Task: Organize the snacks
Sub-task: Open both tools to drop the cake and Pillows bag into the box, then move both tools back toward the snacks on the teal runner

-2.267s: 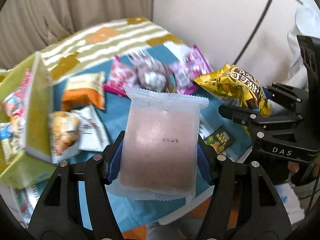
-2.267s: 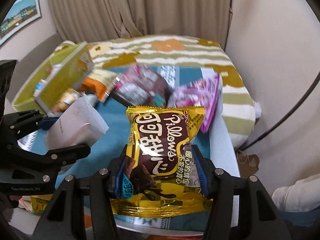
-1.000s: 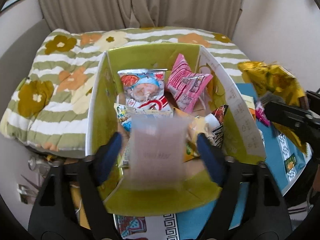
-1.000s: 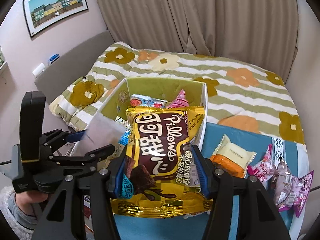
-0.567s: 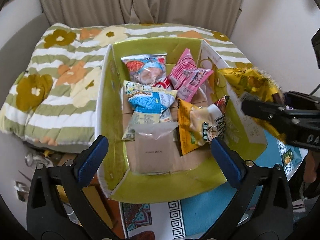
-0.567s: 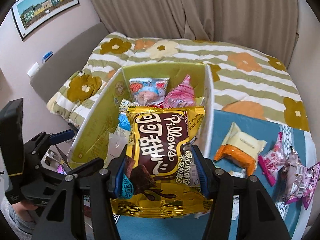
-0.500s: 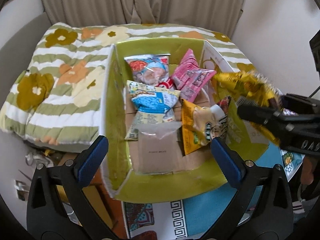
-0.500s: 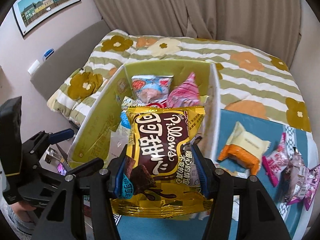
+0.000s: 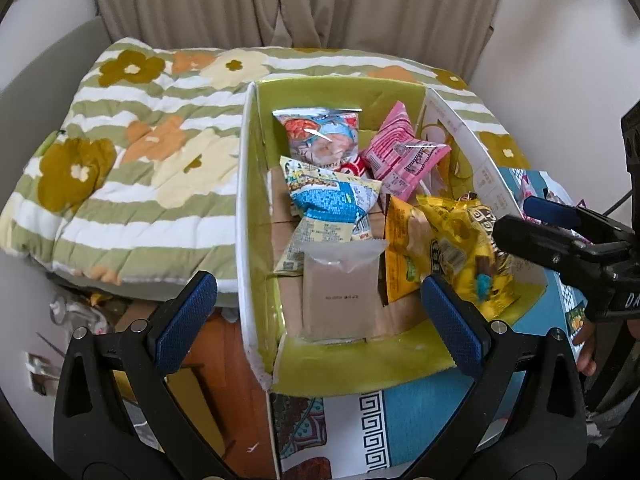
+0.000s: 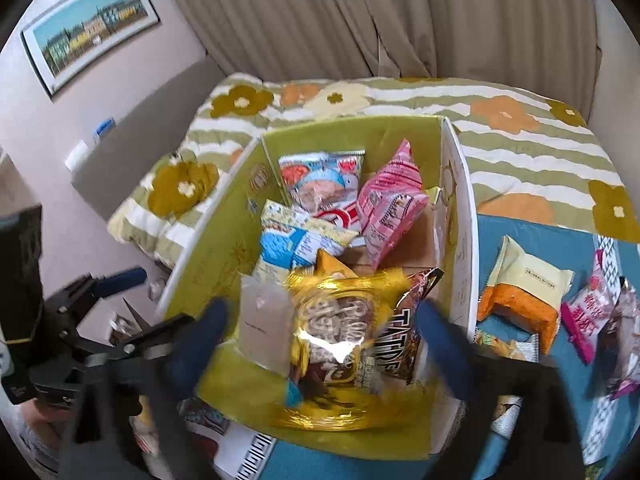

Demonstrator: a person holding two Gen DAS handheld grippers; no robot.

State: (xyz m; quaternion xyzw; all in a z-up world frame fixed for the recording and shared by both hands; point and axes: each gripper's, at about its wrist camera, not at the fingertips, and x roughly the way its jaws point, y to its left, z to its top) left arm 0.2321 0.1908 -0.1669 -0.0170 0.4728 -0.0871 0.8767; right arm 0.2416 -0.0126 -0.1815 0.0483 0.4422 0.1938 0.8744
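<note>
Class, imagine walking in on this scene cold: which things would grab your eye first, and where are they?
The green box crammed with bright snack packets sits at centre. A shiny gold bag is dropping into its near end between the right gripper, whose jaws are opening. Behind lies a flowered striped quilt; more snacks, including an orange-and-cream packet, wait on the blue cloth to the box's right.

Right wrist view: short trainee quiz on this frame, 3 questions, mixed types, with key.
1. True or false: the gold snack bag is clamped in the right gripper.
2. The orange and cream packet lies: A in the green box; B on the blue cloth; C on the bed.
3. Fill in: the left gripper holds ____.

Key: 1 false, jaws opening, bag dropping into the box; 2 B; 3 nothing.
</note>
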